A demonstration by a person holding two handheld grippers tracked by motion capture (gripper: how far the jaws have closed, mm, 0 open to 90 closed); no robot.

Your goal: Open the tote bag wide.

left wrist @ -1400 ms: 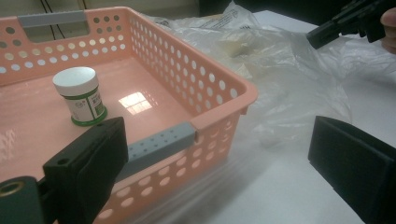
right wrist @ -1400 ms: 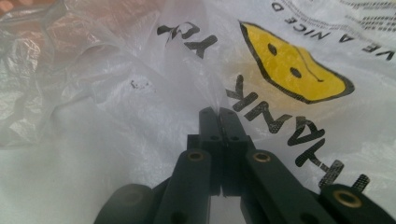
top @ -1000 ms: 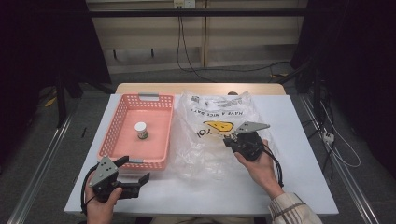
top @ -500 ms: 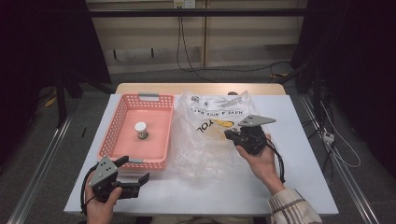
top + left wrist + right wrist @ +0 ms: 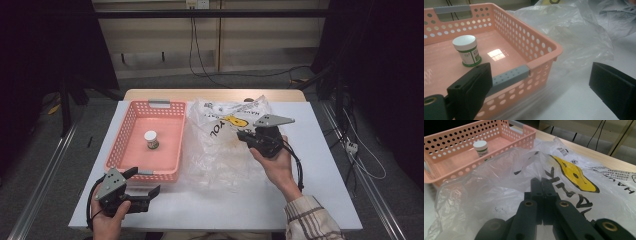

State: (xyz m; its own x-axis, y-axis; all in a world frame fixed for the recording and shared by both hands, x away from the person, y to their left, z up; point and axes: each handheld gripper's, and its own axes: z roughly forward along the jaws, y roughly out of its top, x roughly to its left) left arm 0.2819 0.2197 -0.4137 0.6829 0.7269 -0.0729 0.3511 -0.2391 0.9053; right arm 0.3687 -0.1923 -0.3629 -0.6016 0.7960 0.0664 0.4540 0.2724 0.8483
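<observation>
A thin clear plastic bag [image 5: 215, 150] with a yellow face print lies crumpled on the white table [image 5: 325, 150], right of a pink perforated basket [image 5: 131, 125]. A small white-lidded jar [image 5: 151, 140] with a green label stands upright in the basket. My right gripper [image 5: 241, 135] hovers over the bag's right part, jaws pressed together on a raised fold of the bag [image 5: 499, 187]; its tips [image 5: 541, 182] point toward the basket [image 5: 454, 135]. My left gripper [image 5: 145, 182] rests low by the basket's near right corner, open with nothing between its jaws [image 5: 540, 75]. The jar [image 5: 468, 50] sits beyond the rim [image 5: 544, 45].
The basket has grey handles on its near and far ends. The bag [image 5: 574, 32] spreads up against the basket's right wall. Bare white table lies right of the bag and along the near edge. Cables run across the floor behind the table.
My right gripper has risen a little and moved toward the far side, drawing the bag's film up with it. The left gripper, basket and jar have stayed put.
</observation>
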